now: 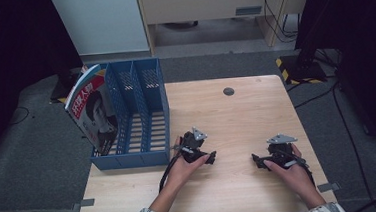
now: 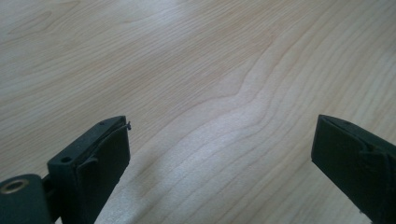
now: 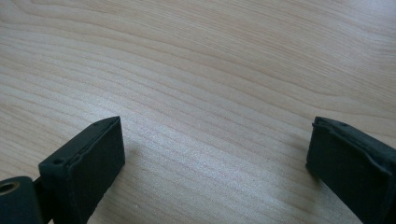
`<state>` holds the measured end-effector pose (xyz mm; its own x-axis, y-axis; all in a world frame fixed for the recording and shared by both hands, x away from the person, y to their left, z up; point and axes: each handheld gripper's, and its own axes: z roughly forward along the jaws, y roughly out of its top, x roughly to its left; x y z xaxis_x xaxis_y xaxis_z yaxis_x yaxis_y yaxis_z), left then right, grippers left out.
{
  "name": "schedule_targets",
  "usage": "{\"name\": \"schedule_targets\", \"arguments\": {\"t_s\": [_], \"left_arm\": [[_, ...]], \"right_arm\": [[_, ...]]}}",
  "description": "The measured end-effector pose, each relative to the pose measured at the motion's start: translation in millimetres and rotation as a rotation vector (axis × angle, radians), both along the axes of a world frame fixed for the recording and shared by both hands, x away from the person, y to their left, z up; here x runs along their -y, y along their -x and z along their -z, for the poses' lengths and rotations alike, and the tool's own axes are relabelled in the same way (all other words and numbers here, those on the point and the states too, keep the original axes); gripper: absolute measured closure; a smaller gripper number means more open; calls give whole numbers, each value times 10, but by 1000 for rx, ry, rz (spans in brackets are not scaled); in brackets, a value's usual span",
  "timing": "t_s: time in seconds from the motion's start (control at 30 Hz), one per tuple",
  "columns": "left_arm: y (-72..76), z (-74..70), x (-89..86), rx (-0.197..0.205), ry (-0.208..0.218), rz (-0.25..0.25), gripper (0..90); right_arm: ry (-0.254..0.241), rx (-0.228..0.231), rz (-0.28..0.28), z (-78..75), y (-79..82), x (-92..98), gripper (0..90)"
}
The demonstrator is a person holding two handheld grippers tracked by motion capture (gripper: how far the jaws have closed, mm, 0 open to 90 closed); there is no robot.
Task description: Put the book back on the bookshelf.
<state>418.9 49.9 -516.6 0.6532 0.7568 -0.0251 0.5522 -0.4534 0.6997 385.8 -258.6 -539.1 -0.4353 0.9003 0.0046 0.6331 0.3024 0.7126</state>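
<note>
Nearest, at the table's [image 1: 237, 117] front edge: two hands, left gripper [image 1: 210, 158] and right gripper [image 1: 256, 160] lying low on the bare wood, tips turned toward each other, jaws spread wide and pinching nothing, probably parked at rest between moves. Farther back on the left: a blue file rack [image 1: 141, 114] with three slots, just beside the left gripper and likely set there for easy reach. Farthest left: a magazine [image 1: 92, 110] leaning tilted in the rack's outer slot, cover outward, propped by a divider.
</note>
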Motion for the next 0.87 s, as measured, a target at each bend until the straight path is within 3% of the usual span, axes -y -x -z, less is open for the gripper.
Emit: {"name": "schedule_targets", "arguments": {"t_s": [0.4, 0.47, 0.87], "left_arm": [[-4, 163, 42, -16, -39, 14, 41], [8, 213, 29, 15, -17, 26, 4], [5, 213, 32, 14, -19, 21, 0]], "right_arm": [[5, 1, -6, 0, 1, 3, 45], [4, 0, -6, 0, 3, 2, 46], [4, 1, -8, 0, 4, 0, 44]]}}
